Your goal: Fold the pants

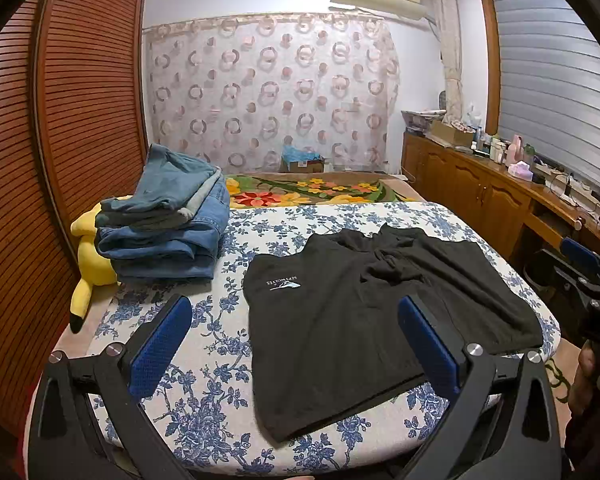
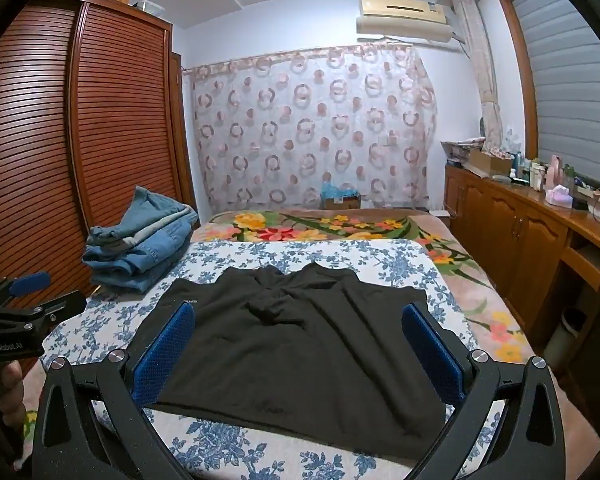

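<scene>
A pair of black pants (image 1: 340, 320) with a small white logo lies spread on the blue-flowered white board (image 1: 204, 380), creased near its far middle. My left gripper (image 1: 294, 304) hovers open above the pants' near left part, nothing between its blue pads. At the right edge of that view my right gripper (image 1: 576, 268) shows, held by a hand. In the right wrist view the pants (image 2: 300, 344) fill the space under my right gripper (image 2: 298, 310), which is open and holds nothing. My left gripper (image 2: 48, 292) appears at the left there, also open.
A stack of folded jeans (image 1: 164, 224) sits at the board's far left, with a yellow plush toy (image 1: 88, 268) beside it against the slatted wardrobe (image 1: 60, 140). A flowered blanket (image 2: 340, 228) covers the bed beyond. A wooden cabinet (image 2: 520, 248) with bottles runs along the right.
</scene>
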Available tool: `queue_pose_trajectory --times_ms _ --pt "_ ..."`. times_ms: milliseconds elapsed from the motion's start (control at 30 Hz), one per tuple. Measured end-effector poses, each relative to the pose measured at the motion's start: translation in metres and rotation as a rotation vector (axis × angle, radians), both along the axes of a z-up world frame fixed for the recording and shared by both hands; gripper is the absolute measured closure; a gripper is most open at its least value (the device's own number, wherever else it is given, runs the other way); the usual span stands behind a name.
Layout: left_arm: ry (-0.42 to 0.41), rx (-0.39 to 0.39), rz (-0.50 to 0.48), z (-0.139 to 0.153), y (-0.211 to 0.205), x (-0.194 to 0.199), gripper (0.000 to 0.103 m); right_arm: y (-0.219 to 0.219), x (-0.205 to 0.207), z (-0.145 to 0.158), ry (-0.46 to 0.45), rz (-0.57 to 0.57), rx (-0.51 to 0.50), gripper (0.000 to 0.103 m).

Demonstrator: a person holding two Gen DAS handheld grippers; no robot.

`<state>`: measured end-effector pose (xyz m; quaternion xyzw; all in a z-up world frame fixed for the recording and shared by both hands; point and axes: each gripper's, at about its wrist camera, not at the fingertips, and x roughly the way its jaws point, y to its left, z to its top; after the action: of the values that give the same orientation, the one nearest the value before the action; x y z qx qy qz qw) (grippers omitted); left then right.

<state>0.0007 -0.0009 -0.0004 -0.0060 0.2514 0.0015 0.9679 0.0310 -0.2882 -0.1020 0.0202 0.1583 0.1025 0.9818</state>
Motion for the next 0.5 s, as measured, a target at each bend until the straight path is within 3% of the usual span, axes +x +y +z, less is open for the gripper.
queue_pose_trajectory --times_ms 500 --pt "-0.002 0.001 -0.002 -0.004 -0.0038 0.0003 0.0 0.0006 0.0005 -0.0005 -0.001 -0.003 0.001 0.0"
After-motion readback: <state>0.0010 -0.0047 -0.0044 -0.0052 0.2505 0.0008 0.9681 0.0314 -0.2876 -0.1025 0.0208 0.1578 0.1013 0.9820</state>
